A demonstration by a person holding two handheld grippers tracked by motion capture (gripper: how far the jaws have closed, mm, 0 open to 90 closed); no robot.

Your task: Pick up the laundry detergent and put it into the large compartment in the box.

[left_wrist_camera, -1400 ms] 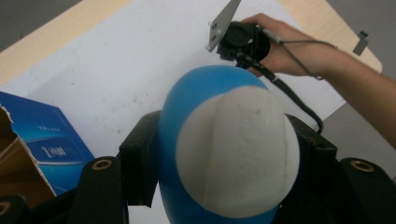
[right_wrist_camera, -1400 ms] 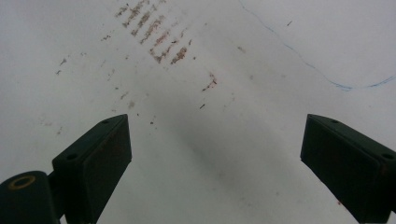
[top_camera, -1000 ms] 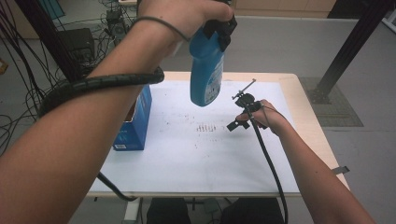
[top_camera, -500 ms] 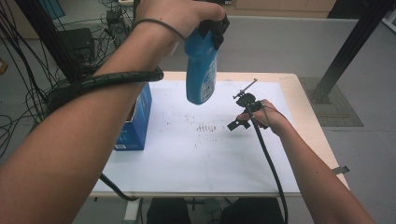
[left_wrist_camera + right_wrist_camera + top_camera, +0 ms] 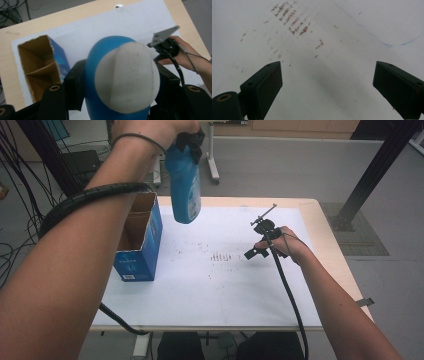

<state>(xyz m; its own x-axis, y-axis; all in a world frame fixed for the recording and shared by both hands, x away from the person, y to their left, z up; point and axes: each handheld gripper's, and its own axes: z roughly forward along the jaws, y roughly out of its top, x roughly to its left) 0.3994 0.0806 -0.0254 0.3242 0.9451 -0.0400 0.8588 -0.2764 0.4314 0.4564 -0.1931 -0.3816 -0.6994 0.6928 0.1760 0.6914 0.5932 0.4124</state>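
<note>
Bottle [image 5: 184, 185]: blue plastic, rounded and smooth, held upside-down high above the table between box and table centre; its pale, domed base [image 5: 127, 80] faces the left gripper's camera.
Left gripper [image 5: 187, 142]: jaws clamped on the bottle's sides, one black pad [image 5: 75, 85] on each flank; the hold is near the upper end, so the long body hangs free below.
Right gripper [image 5: 252, 252]: jaws spread wide with nothing between them, resting low over the sheet at the table's right; flat black rectangular pads [image 5: 263, 87].
Box [image 5: 137, 242]: blue printed cardboard, top open, brown inside with a divider [image 5: 41, 72] splitting it into compartments; stands at the sheet's left edge.
Sheet [image 5: 210, 295]: matte white covering, marked with rows of small reddish-brown flecks [image 5: 292, 18] and a thin blue pen line [image 5: 387, 45].
Table [image 5: 325, 227]: pale wood, bare along the rim.
Risk, slip: smooth curved plastic against flat pads gives little contact; a quick swing may let the bottle rotate or drop.
Risk, box: the bottle looks close to the compartment width; coming down off-centre, it may catch the rim or divider and tip the light box.
Risk, support: the box is unheld and the right gripper is well apart from it, so a nudge may slide it off the sheet.
Risk, cable [image 5: 287, 295]: trails across the sheet and may snag if the right hand reaches over.
</note>
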